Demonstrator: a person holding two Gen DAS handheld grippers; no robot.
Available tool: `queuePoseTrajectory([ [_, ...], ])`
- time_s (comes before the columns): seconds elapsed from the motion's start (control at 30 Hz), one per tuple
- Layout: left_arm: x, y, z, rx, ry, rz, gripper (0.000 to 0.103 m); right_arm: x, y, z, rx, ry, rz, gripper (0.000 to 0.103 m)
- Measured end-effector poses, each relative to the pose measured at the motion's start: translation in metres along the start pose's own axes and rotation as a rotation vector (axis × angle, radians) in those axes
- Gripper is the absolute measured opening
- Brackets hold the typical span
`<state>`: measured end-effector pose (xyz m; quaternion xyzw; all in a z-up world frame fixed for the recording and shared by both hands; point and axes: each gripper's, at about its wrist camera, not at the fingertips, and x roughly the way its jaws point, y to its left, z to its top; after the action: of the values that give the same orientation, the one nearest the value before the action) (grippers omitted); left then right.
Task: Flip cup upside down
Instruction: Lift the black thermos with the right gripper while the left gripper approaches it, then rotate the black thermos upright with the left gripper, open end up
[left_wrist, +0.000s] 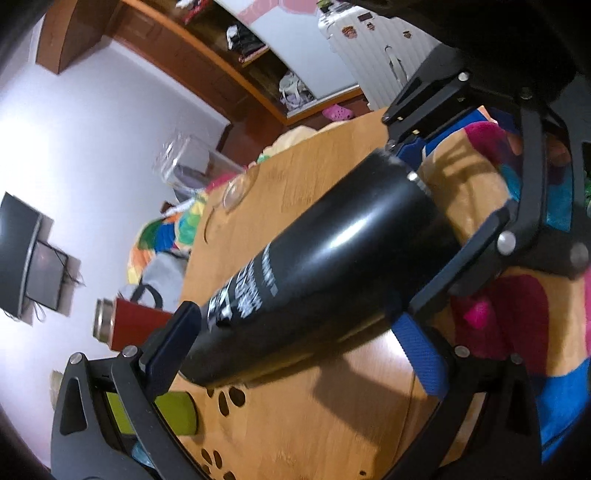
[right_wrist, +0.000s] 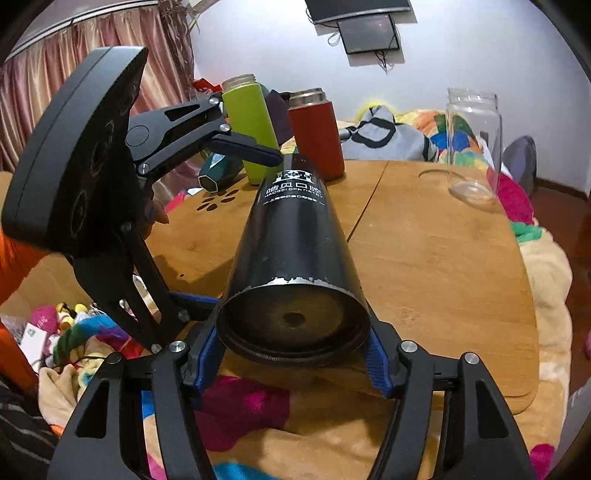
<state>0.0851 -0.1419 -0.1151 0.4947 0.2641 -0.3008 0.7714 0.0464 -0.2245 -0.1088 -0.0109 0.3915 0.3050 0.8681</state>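
Note:
A tall black cup (right_wrist: 295, 243) with white print lies roughly level above the wooden table (right_wrist: 443, 258). Its flat base faces the right wrist camera. My right gripper (right_wrist: 293, 354) is shut on the cup's base end, with a blue pad (right_wrist: 376, 362) on each side. My left gripper (left_wrist: 295, 317) is shut on the same cup (left_wrist: 314, 273) from the side, one finger near its far end and one near the base. In the right wrist view the left gripper's body (right_wrist: 85, 158) is at the left and one finger (right_wrist: 247, 147) touches the cup's far end.
A green bottle (right_wrist: 251, 129), a red bottle (right_wrist: 316, 133) and a teal faceted cup (right_wrist: 214, 173) stand at the table's far edge. A clear glass jar (right_wrist: 472, 144) stands at the far right. Colourful blankets (right_wrist: 240, 413) surround the table.

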Motion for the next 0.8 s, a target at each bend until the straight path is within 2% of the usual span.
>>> queuePoseTrajectory([
  [0.27, -0.007, -0.012, -0.003, -0.006, -0.073, 0.081, 0.103, -0.011, 0.014, 0.014, -0.042, 0.012, 0.108, 0.061],
  [0.33, -0.008, -0.013, -0.005, -0.019, -0.075, 0.072, 0.084, -0.01, 0.022, 0.016, -0.067, 0.027, 0.101, 0.061],
  [0.5, -0.009, -0.019, -0.012, -0.038, -0.095, 0.125, 0.083, -0.01, 0.023, 0.019, -0.065, 0.047, 0.096, 0.061],
  [0.67, -0.01, -0.016, -0.014, -0.075, -0.096, 0.131, 0.083, -0.017, 0.016, 0.015, -0.05, 0.029, 0.066, 0.063],
  [0.8, -0.01, -0.006, -0.014, -0.153, -0.086, 0.127, 0.082, -0.034, 0.008, 0.016, -0.039, -0.01, 0.007, 0.065],
])
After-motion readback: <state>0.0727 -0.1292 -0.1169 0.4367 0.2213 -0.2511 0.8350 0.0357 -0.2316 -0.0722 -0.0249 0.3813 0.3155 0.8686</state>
